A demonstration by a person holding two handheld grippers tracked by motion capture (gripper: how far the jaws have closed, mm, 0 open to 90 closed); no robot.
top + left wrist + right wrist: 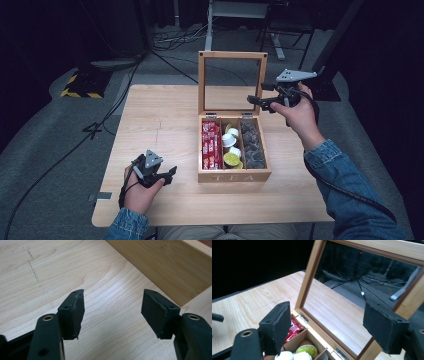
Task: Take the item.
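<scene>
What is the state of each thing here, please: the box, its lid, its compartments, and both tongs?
Wooden tea box: open, flat on the table.
Glass-paned lid: raised upright on its hinges.
Left compartment: holds red packets.
Middle compartment: holds small pods.
Right compartment: holds dark sachets.
Left tongs: open, empty.
Right tongs: open, empty, beside the lid.

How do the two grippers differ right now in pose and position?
The left gripper rests low on the table, left of the tea box; the right gripper is raised beside the upright glass lid. The left points at the box's side wall, the right at the lid's frame. Both are open and empty.
</scene>
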